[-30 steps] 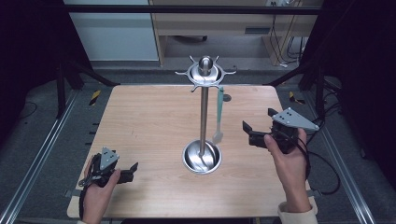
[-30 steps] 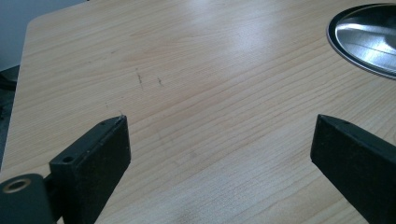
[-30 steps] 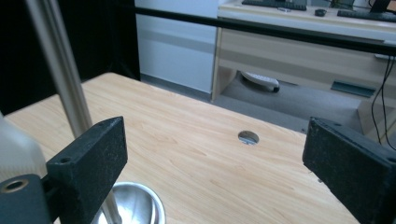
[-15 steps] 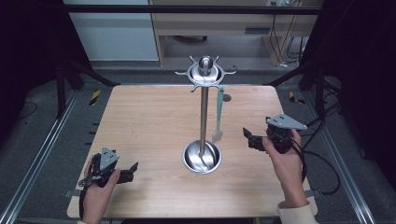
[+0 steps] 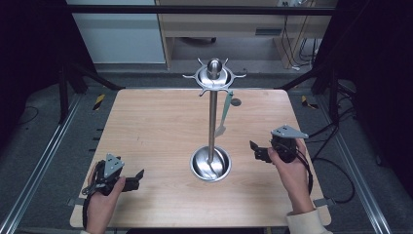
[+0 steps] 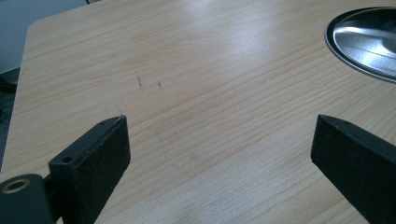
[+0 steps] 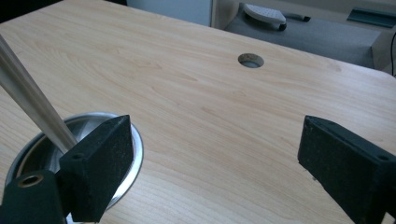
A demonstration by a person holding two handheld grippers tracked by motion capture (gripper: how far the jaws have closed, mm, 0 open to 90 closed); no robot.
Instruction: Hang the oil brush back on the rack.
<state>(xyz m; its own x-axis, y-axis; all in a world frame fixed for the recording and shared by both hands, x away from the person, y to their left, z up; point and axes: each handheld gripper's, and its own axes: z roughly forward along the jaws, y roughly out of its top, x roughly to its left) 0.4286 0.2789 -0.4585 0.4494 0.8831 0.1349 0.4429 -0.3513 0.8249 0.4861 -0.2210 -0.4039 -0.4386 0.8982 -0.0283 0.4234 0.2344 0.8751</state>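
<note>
A steel stand rises from the middle of the wooden table (image 5: pixel 146 126). Its round dish base (image 5: pixel 210 165) carries a thin pole (image 5: pixel 212 122) topped by a ring of hooks (image 5: pixel 214 75). From one hook on the right a pale green utensil (image 5: pixel 226 108) hangs. My left gripper (image 5: pixel 139 174) rests at the front left of the table, jaws open and empty (image 6: pixel 219 126); the base's rim (image 6: pixel 364 42) lies ahead to its right. My right gripper (image 5: pixel 253 147) is held right of the base, open and empty (image 7: pixel 215 123), with the base (image 7: pixel 128 140) and pole (image 7: pixel 32 102) at its left.
A round cable hole (image 5: pixel 235 102) pierces the table at the back right, seen too as the hole (image 7: pixel 251 60) in the right gripper view. Metal rails (image 5: pixel 44 151) run along both sides of the table. Cables (image 5: pixel 336 161) trail on the floor at right.
My right gripper has come down and a little toward the near edge and the stand's base. The left gripper has stayed put.
</note>
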